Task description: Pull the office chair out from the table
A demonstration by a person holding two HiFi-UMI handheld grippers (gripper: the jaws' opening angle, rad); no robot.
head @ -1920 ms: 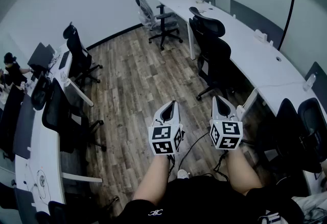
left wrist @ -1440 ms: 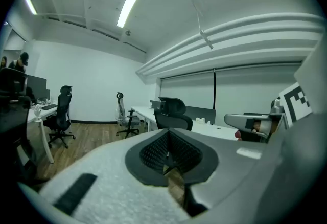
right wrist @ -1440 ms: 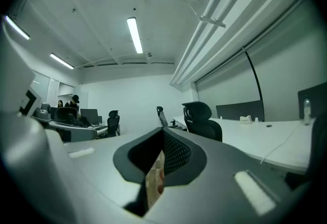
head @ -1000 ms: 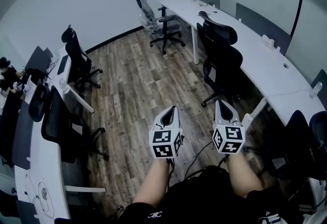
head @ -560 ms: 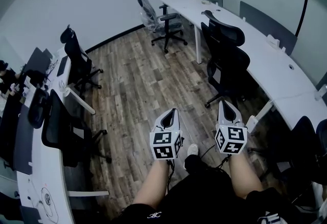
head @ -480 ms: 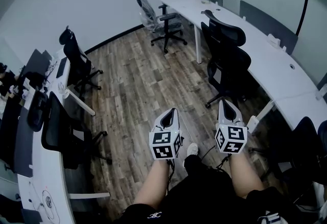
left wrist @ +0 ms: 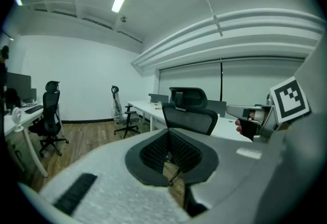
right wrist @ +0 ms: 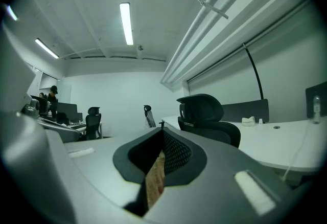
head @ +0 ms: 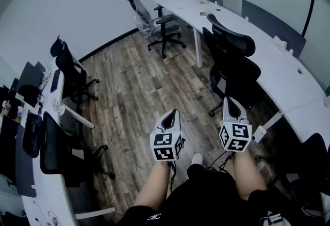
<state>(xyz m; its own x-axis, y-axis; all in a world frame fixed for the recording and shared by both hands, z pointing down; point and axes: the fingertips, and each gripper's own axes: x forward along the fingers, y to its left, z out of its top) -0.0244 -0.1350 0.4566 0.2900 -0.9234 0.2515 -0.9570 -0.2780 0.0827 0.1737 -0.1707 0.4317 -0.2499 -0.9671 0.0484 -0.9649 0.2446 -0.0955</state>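
The black office chair (head: pixel 233 65) stands tucked against the long white tabletop (head: pixel 281 78), ahead and a little right of me, well apart from both grippers. My left gripper (head: pixel 170 116) and right gripper (head: pixel 231 106) each have their jaws pressed together with nothing between them. I judge the chair heavy, but it should roll easily over the wood floor (head: pixel 139 91). The mesh back looks soft, so I'd open the jaws and clamp the stiff backrest frame below the headrest (head: pixel 234 39), then pull steadily so it doesn't tip.
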